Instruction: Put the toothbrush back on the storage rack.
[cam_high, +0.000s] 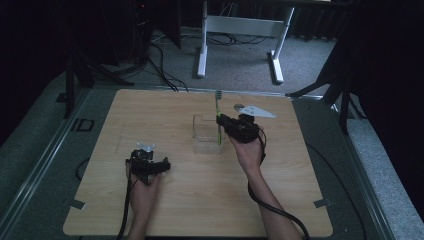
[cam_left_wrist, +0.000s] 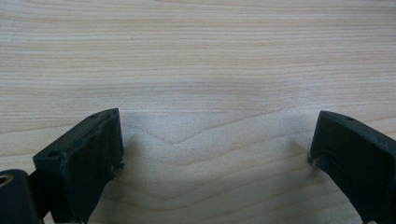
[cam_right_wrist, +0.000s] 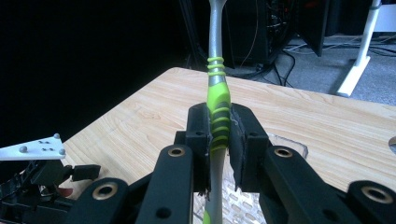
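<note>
A light wooden worktop rests on a grey speckled platform, ringed by dark curtains that swallow most of the light. Beyond its far edge, on grey carpet, stand the white legs of a desk (black cables trail beside them).
</note>
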